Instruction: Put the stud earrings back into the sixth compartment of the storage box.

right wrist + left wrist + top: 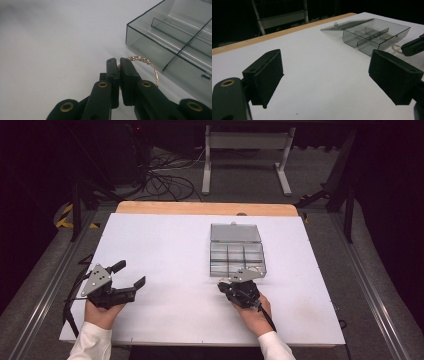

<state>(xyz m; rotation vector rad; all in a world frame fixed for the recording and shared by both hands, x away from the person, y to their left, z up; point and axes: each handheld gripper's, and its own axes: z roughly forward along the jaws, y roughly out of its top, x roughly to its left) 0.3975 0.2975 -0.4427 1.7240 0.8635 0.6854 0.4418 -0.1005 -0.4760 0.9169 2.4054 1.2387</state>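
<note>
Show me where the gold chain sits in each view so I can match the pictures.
High view: too small to make out; it would be at the right hand-held gripper, at the clear compartment box's near edge.
Left gripper view: gold chain at the right edge, below the box's front wall.
Right gripper view: centre, arching from the shut jaws toward the box.
Shared landmark: the clear compartment box.

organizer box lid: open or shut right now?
Open. The clear organizer box has its lid folded back flat on the table behind it, leaving the divided compartments uncovered, as the left gripper view shows too.
</note>
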